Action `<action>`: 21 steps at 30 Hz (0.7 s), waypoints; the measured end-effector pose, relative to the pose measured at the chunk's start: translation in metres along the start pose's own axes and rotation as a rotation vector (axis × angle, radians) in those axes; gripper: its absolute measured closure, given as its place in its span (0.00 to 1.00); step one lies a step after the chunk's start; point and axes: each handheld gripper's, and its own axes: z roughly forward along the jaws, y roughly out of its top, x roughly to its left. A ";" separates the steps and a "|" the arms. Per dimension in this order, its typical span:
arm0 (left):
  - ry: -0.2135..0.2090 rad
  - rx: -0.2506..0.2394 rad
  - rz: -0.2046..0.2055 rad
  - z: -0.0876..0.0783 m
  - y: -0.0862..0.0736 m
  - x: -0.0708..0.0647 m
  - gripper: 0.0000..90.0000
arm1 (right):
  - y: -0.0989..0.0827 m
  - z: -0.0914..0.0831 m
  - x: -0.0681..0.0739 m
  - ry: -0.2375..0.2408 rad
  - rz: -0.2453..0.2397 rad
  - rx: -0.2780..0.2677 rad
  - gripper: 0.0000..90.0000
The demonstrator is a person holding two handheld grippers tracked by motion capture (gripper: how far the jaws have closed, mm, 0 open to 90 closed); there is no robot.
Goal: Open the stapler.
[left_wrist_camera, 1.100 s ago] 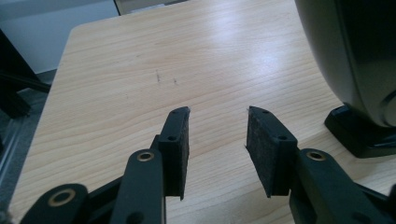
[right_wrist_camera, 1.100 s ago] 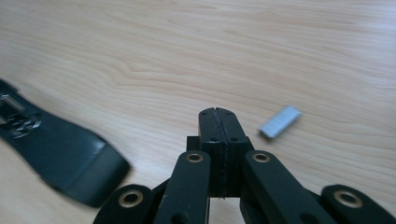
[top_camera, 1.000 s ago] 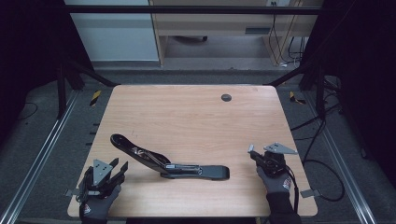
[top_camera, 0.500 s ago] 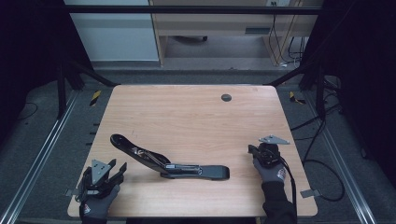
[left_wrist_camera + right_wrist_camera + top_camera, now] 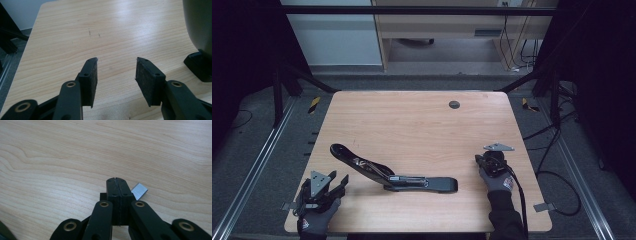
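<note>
Table (image 5: 412,125): one, pale wood top, taking up the middle of the high view.
Stapler (image 5: 397,177): one, black, swung open into two arms that lie on the table in the lower middle of the frame. Its long axis runs from the upper left down to the lower right.
Left gripper (image 5: 339,181): one, at the lower left, in a gloved hand. Its jaws stand apart and have just been opening, with bare wood and nothing else between them (image 5: 116,65). A dark part of the stapler (image 5: 200,32) sits at the right edge of the left gripper view.
Right gripper (image 5: 482,161): one, at the lower right, in a gloved hand. Its jaws are pressed together, pad against pad (image 5: 115,180).
Cable hole (image 5: 454,104): one, a dark round one at the upper middle of the tabletop.
Staple strip (image 5: 139,190): one, small, grey and ridged, showing just right of the closed jaw tips. I cannot tell whether it is pinched or lies loose on the wood.
Key relation: the stapler lies between the two grippers, to the upper right of the left fingers and to the lower left of the right ones. The left gripper looks slightly nearer, close to the raised left arm of the stapler. The strip has to travel leftward in the frame to reach the stapler.
</note>
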 end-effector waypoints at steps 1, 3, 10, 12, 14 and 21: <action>0.000 0.000 -0.001 0.000 0.000 0.000 0.57 | 0.000 0.000 0.000 -0.002 0.005 0.000 1.00; -0.001 0.001 -0.001 0.000 0.000 0.000 0.57 | -0.001 -0.001 -0.001 -0.001 0.005 0.003 1.00; 0.000 0.002 -0.007 0.000 0.000 0.000 0.57 | -0.002 -0.004 -0.005 -0.019 0.002 0.010 1.00; -0.001 0.001 -0.007 0.000 0.000 0.000 0.57 | -0.001 -0.005 -0.005 -0.015 0.008 0.002 1.00; 0.000 0.001 -0.007 0.000 0.000 0.000 0.57 | 0.000 -0.005 -0.004 -0.007 0.011 -0.008 1.00; 0.000 -0.003 -0.012 -0.001 0.000 0.001 0.57 | -0.002 0.002 -0.002 -0.009 -0.011 0.011 1.00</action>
